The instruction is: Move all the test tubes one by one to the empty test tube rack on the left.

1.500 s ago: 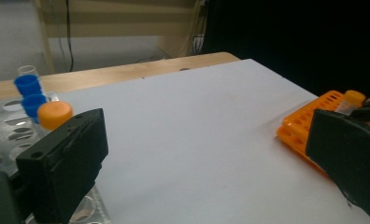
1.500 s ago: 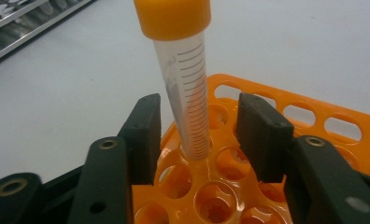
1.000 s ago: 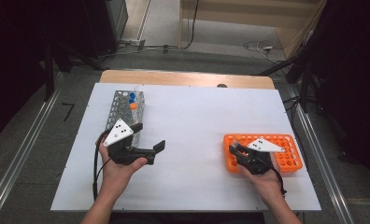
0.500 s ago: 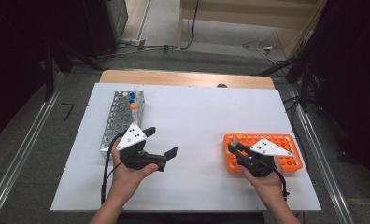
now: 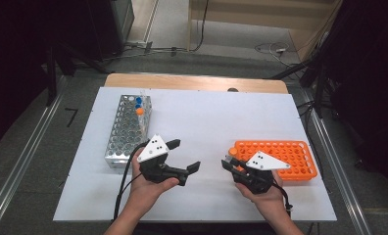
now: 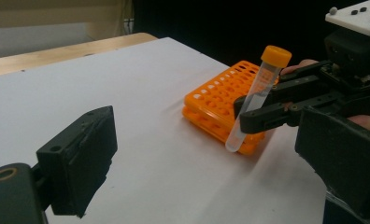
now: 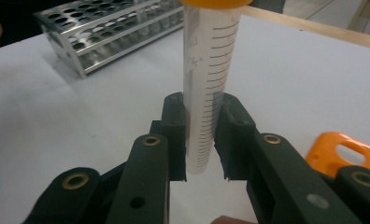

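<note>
Clamping the orange-capped tube [image 7: 209, 93] low on its body with the right gripper [image 5: 229, 164] – jaws narrow and pressing on both sides, cap up, rounded tip hanging free just off the near-left corner of the orange rack [image 5: 290, 152]. Gripping low probably to leave the upper body and the cap free for a second grasp. Keeping it near upright and clear of the white surface [image 5: 206, 117], so nothing drags or catches on the rack's holes.

Holding the left gripper [image 5: 184, 155] wide with nothing between the jaws, having just been closing them a little, and aiming it across the middle of the surface at the tube – seemingly readying for a handover towards the metal rack [image 5: 123, 132], where blue- and orange-capped tubes are already standing at the far end.

Compared with a second ago: left gripper no longer sitting beside the metal rack but shifted towards the centre and turned to face the right hand; right gripper no longer over the orange rack, having drifted off its left end and risen, bringing the two grippers closer, yet apart.
</note>
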Demonstrator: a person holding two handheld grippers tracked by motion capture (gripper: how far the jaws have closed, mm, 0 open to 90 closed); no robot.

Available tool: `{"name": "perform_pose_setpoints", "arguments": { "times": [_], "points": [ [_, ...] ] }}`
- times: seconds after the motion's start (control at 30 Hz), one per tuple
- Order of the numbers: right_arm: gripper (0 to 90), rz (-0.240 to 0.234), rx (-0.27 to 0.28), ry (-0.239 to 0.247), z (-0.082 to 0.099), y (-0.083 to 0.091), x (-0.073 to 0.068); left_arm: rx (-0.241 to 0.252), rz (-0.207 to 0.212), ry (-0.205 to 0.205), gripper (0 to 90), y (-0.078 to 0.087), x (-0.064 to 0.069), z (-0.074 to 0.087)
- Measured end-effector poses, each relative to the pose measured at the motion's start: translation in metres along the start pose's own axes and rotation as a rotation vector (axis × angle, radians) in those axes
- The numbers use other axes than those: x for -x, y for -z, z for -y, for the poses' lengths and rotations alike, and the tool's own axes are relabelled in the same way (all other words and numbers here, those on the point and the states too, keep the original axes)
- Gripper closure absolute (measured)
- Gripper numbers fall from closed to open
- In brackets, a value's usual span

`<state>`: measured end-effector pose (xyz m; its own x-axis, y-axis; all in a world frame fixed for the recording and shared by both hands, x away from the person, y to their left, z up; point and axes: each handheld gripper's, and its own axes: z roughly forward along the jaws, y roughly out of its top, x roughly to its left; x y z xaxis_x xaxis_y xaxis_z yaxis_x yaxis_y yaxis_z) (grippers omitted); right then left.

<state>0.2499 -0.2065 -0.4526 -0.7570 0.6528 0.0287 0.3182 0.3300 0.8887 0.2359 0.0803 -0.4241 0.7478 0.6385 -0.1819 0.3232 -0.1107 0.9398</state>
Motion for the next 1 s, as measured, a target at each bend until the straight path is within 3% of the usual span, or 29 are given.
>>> {"name": "perform_pose_setpoints", "arguments": {
  "times": [0.17, 0.33, 0.53, 0.77, 1.0],
  "points": [
    [72.8, -0.043, -0.003, 0.013, -0.002, -0.003, -0.011, -0.002, 0.063, -0.013, 14.6, -0.010, 0.009, 0.001],
    [72.8, -0.076, -0.003, 0.032, -0.003, -0.005, -0.021, -0.005, 0.130, -0.038, 32.6, -0.018, 0.016, 0.001],
    [72.8, -0.116, -0.014, 0.051, -0.004, -0.006, -0.030, -0.023, 0.195, -0.069, 48.1, -0.027, 0.025, 0.000],
    [72.8, -0.163, -0.006, 0.084, -0.005, -0.007, -0.038, -0.048, 0.217, -0.093, 67.0, -0.033, 0.030, 0.000],
    [72.6, -0.195, -0.005, 0.068, -0.005, -0.006, -0.037, -0.042, 0.187, -0.111, 74.1, -0.031, 0.030, -0.001]
  ]
}}
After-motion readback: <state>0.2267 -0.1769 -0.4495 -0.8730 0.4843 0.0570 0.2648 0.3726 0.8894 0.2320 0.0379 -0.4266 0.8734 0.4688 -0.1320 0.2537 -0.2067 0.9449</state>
